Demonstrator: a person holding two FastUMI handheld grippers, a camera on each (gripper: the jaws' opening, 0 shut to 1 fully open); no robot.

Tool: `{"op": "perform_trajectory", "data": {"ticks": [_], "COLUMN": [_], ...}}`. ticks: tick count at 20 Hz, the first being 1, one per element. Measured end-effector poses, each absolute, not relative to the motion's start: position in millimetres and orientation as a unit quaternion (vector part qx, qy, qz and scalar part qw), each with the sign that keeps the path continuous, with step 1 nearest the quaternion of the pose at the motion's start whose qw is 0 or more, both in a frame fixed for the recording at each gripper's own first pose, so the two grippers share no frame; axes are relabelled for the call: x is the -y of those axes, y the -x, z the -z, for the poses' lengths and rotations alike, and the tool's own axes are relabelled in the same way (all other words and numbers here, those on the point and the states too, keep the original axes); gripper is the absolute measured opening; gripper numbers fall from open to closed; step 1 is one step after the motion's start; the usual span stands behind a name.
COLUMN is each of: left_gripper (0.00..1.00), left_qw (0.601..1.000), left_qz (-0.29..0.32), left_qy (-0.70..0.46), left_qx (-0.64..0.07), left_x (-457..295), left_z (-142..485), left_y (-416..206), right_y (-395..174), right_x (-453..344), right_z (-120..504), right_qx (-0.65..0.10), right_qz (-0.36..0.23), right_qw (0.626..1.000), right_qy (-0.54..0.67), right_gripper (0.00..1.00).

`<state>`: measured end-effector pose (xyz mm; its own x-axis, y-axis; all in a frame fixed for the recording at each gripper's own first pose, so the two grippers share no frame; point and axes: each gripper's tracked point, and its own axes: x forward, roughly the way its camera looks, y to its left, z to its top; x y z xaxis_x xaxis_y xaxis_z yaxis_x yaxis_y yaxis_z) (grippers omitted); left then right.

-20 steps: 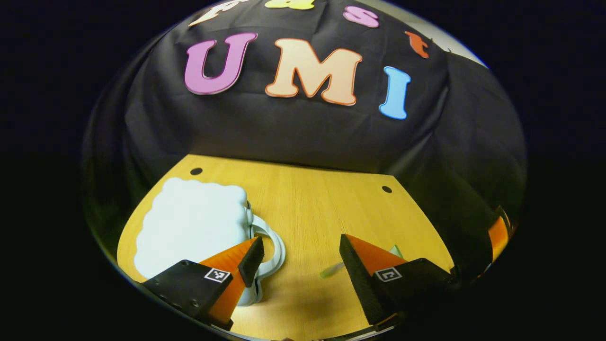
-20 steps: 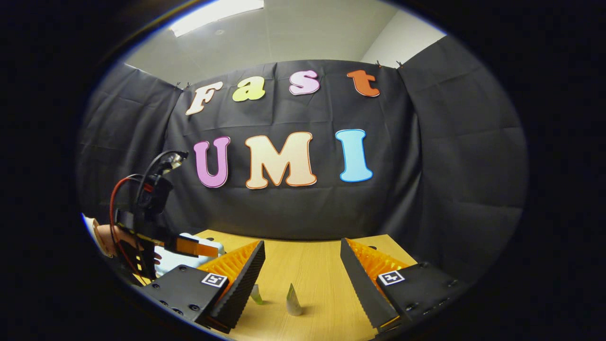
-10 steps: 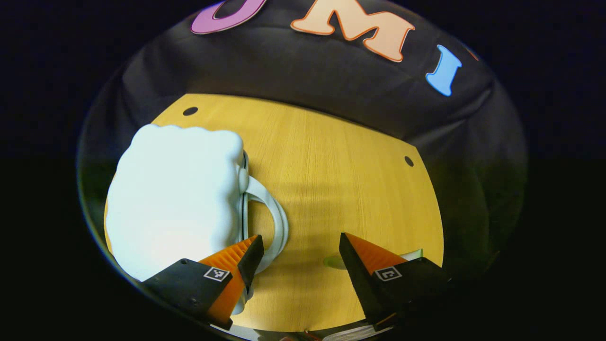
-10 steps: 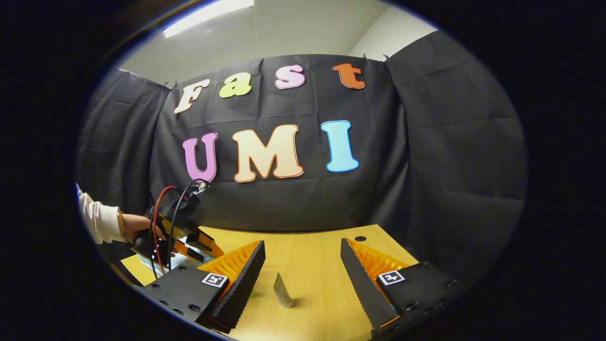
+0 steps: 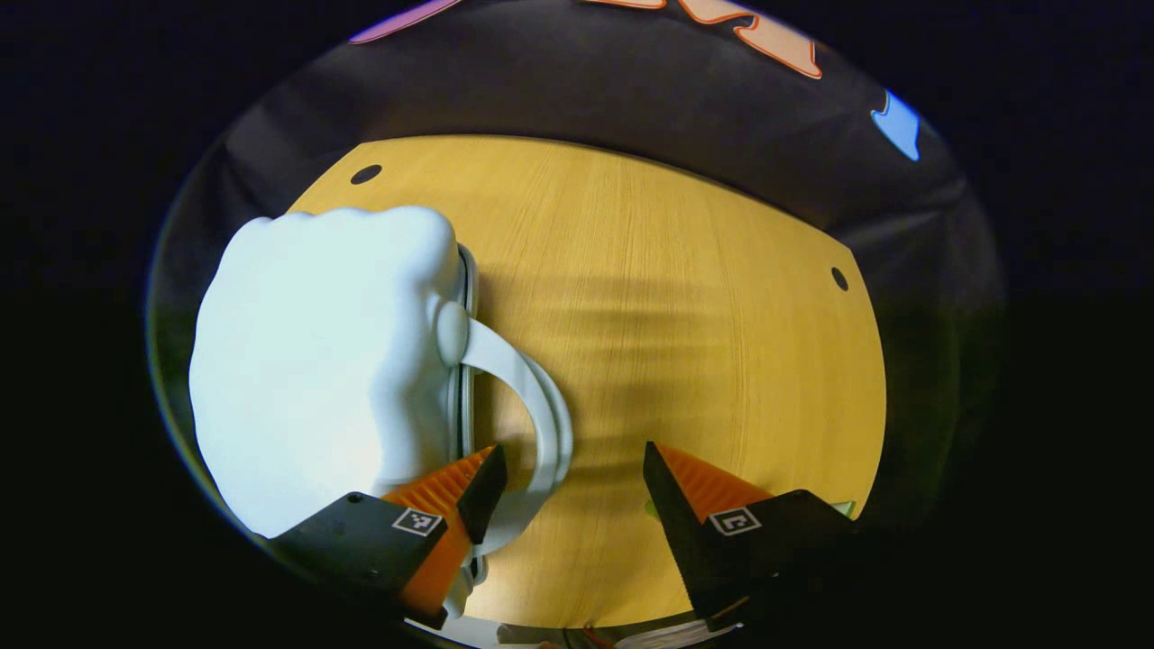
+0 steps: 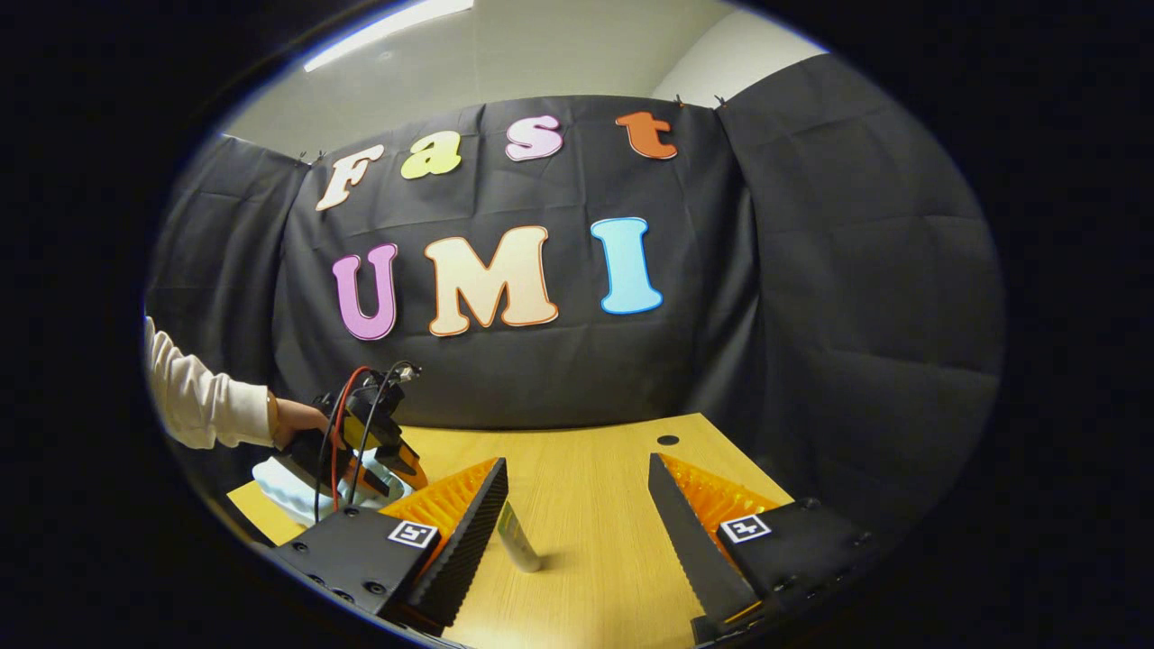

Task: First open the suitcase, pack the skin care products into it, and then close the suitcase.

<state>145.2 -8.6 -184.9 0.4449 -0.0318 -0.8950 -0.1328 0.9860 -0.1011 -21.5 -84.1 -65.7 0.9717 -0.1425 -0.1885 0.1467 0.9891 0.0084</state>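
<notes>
The white, cloud-shaped suitcase (image 5: 325, 361) lies shut on the wooden table (image 5: 685, 297), its looped handle (image 5: 541, 406) pointing right. My left gripper (image 5: 568, 473) is open just above the handle: one fingertip sits at the loop's opening and the handle's curve lies between the fingers. In the right gripper view, a hand holds the left gripper (image 6: 370, 442) over the suitcase (image 6: 284, 491). My right gripper (image 6: 577, 500) is open and holds nothing. A small skin care tube (image 6: 518, 541) stands on the table just beyond its left finger.
The table has small round holes (image 5: 366, 174) near its back corners. Black cloth hangs behind it and along its right side. A person's sleeve (image 6: 194, 397) reaches in from the left. A green bit (image 5: 843, 507) peeks out behind the left gripper's right finger.
The left gripper has tilted down and closed in on the suitcase handle, which now lies between its fingers. The right gripper view has shifted a little, so the tube sits nearer its left finger.
</notes>
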Motion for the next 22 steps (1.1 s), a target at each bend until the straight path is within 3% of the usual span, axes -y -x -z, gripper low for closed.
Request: {"op": "perform_trajectory", "data": {"ticks": [6, 9, 12, 16, 17, 18, 20, 21, 22], "left_gripper": [0.69, 0.50, 0.44, 0.38, 0.47, 0.34, 0.30, 0.13, 0.09], "left_qw": [0.832, 0.824, 0.818, 0.808, 0.805, 0.804, 0.799, 0.798, 0.797], "left_qz": [-0.046, -0.047, -0.042, -0.034, -0.031, -0.029, -0.031, -0.029, -0.027], "left_qy": [0.039, 0.038, 0.022, -0.002, 0.005, 0.012, 0.018, 0.020, 0.021], "left_qx": [-0.552, -0.563, -0.573, -0.589, -0.592, -0.594, -0.600, -0.602, -0.603], "left_x": [-7.6, -9.1, -9.2, -9.3, -6.8, -4.7, -3.4, -4.0, -4.4], "left_z": [199.4, 204.0, 209.7, 219.7, 222.8, 222.8, 225.6, 226.8, 225.6], "left_y": [-151.2, -152.2, -152.6, -152.8, -153.4, -153.0, -151.6, -152.5, -151.8], "right_y": [28.2, 30.7, 33.8, 35.9, 36.8, 38.1, 39.3, 39.6, 39.7], "right_x": [92.7, 97.0, 102.0, 106.5, 108.1, 109.5, 111.3, 112.2, 113.2], "right_z": [72.4, 76.3, 78.6, 79.9, 79.5, 80.2, 81.2, 81.7, 81.6], "right_qx": [-0.102, -0.109, -0.112, -0.114, -0.114, -0.115, -0.117, -0.118, -0.118], "right_qz": [0.081, 0.086, 0.092, 0.097, 0.098, 0.099, 0.101, 0.102, 0.103], "right_qw": [0.991, 0.990, 0.989, 0.989, 0.989, 0.988, 0.988, 0.988, 0.988], "right_qy": [-0.012, -0.012, -0.015, -0.015, -0.014, -0.012, -0.011, -0.012, -0.012], "right_gripper": [0.97, 0.97, 0.94, 0.97, 0.97, 0.97, 0.97, 0.97, 0.97]}}
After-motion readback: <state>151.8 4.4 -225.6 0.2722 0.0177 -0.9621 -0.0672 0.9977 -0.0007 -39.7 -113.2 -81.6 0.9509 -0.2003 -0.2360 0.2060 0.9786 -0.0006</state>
